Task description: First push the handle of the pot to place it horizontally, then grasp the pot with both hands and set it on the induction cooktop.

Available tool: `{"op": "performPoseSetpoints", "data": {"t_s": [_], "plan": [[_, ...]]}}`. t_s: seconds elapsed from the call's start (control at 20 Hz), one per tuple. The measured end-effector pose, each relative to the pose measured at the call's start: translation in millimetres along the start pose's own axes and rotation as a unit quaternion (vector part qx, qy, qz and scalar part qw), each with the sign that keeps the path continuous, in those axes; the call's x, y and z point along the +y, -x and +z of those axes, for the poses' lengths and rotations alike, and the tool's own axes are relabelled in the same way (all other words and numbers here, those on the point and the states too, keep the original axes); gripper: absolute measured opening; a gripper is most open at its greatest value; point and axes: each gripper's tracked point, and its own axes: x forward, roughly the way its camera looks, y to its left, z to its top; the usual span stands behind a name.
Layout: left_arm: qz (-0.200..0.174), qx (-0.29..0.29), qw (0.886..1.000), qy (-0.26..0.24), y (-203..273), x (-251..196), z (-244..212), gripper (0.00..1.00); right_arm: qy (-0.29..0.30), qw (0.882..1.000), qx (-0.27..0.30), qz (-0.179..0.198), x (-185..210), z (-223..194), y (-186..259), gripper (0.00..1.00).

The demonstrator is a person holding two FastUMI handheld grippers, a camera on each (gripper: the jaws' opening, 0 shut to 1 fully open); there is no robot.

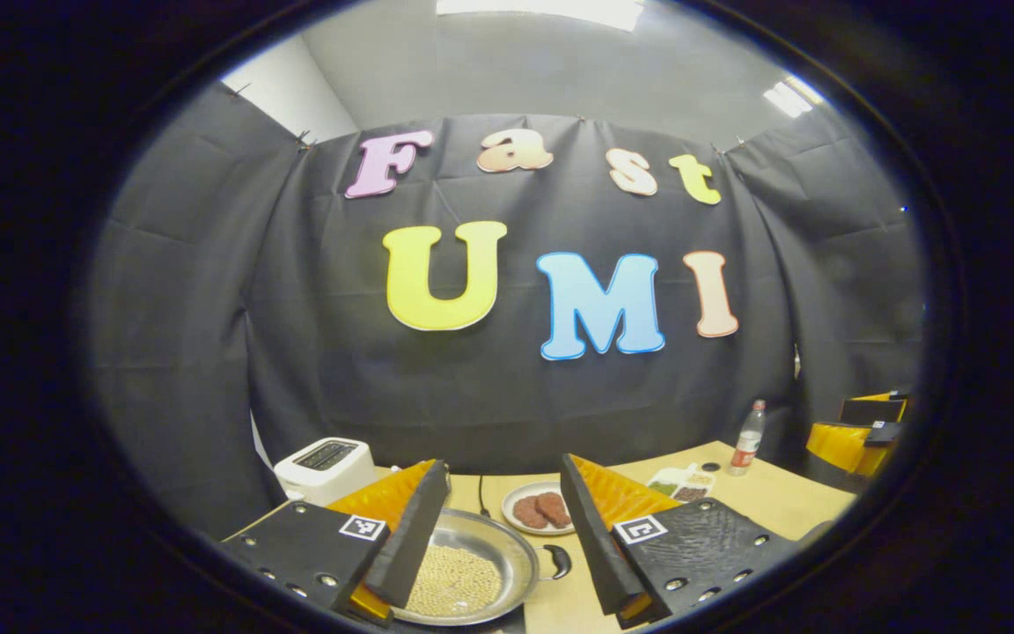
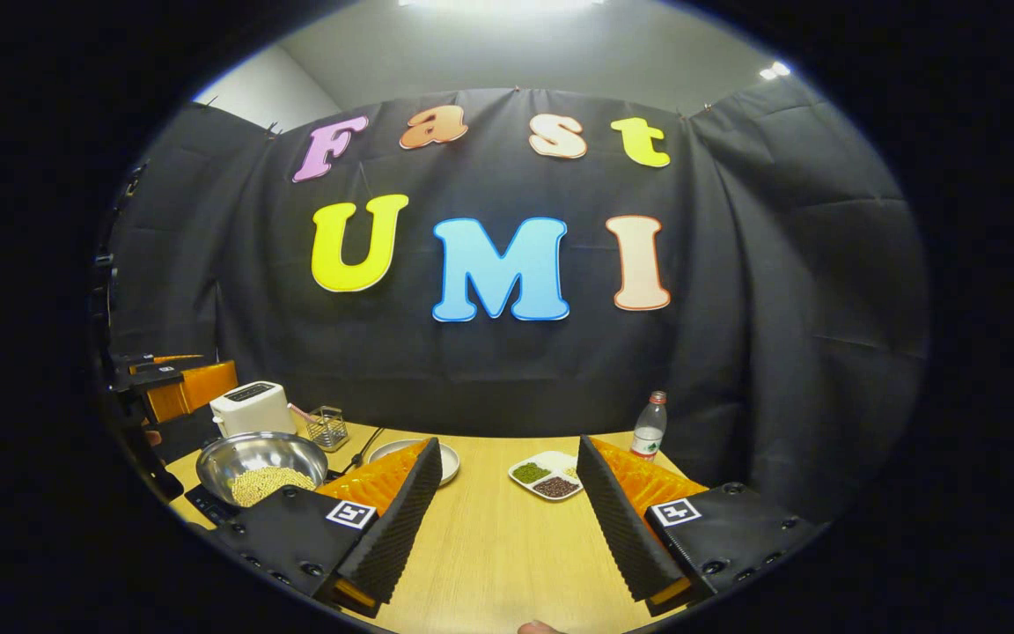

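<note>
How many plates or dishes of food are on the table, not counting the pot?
2: a round plate with two brown patties behind the pot, and a divided dish of beans near the bottle. Others may be hidden.

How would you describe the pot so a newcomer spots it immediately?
Start at the wooden table, then go to its left end beside the white toaster. The pot is the shiny metal pan holding pale beans; unlike the small plates nearby, it is deep, metal and has a dark side handle.

One pot (image 1: 463,568), one toaster (image 1: 324,467), one bottle (image 1: 747,438)
</note>
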Motion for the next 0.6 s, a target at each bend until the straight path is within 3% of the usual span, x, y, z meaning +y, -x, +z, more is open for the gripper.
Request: {"op": "performPoseSetpoints", "data": {"t_s": [0.1, 0.15, 0.2, 0.3, 0.35, 0.4, 0.5, 0.55, 0.6], "plan": [[0.002, -0.012, 1.0, -0.002, 18, -24, 15, 0.73, 0.007, 1.0, -0.012, -0.003, -21, 9, 16, 0.98], [-0.001, -0.017, 1.0, 0.001, 27, -38, 22, 0.78, 0.012, 1.0, -0.02, -0.003, -31, 15, 25, 0.98], [-0.004, -0.022, 1.0, 0.004, 37, -50, 28, 0.73, 0.015, 0.999, -0.029, -0.003, -38, 20, 34, 0.98], [-0.007, -0.025, 1.0, 0.005, 54, -73, 37, 0.73, 0.013, 0.999, -0.043, 0.003, -50, 30, 52, 0.97], [-0.01, -0.026, 1.0, 0.003, 62, -84, 40, 0.78, 0.012, 0.999, -0.049, 0.005, -55, 34, 61, 0.97], [-0.011, -0.029, 1.0, 0.002, 70, -94, 45, 0.73, 0.013, 0.998, -0.054, 0.005, -63, 37, 69, 0.97], [-0.011, -0.038, 0.999, 0.001, 84, -112, 57, 0.73, 0.02, 0.997, -0.068, 0.004, -74, 46, 82, 0.98], [-0.015, -0.042, 0.999, 0.002, 90, -121, 61, 0.78, 0.022, 0.997, -0.074, 0.006, -77, 51, 90, 0.97], [-0.015, -0.046, 0.999, 0.002, 95, -126, 65, 0.73, 0.023, 0.997, -0.079, 0.007, -79, 54, 96, 0.98]]}}
